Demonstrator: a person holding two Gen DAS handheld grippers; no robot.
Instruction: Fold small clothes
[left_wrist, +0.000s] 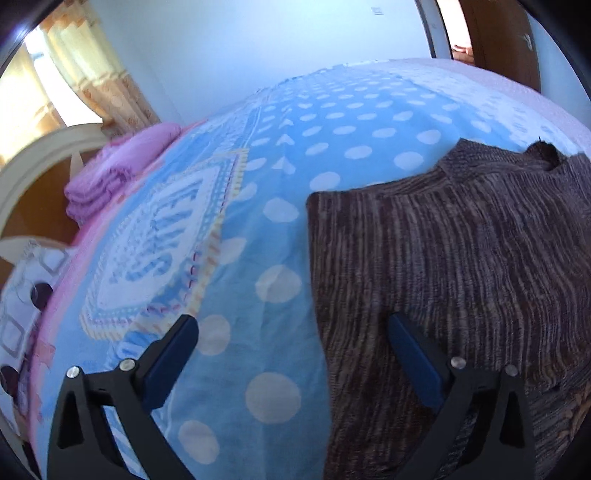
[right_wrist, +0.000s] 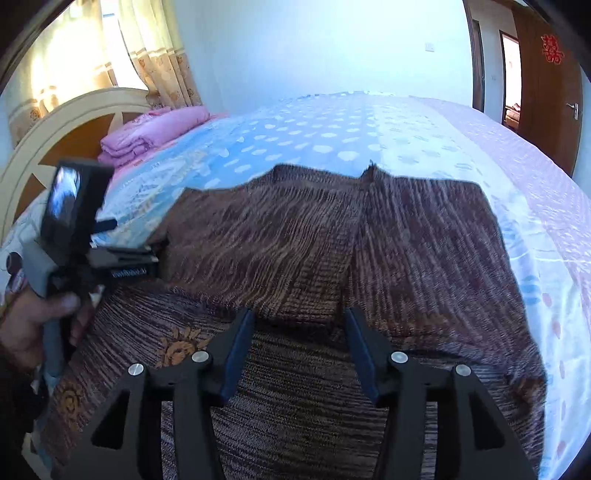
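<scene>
Brown knit sweater (right_wrist: 332, 240), lying flat on the bed (right_wrist: 332, 125) near the pink blanket (right_wrist: 155, 129). Left hand-held gripper (left_wrist: 291, 332) and right hand-held gripper (right_wrist: 299, 325), both spread, empty. Probably soft, limp, light; best pinched at a hem edge.

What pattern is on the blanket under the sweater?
Blue blanket with white polka dots; clearest in the left wrist view.

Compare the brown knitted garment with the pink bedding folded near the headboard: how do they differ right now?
The brown knitted garment lies spread wide across the bed near both grippers; the pink bedding sits far off by the headboard.
The garment is dark, streaky and has orange flower motifs; the bedding is plain light pink.
The garment shows only one turned-over flap; the bedding is stacked in several neat layers.
Both rest on the blue dotted blanket, untouched by any gripper.
</scene>
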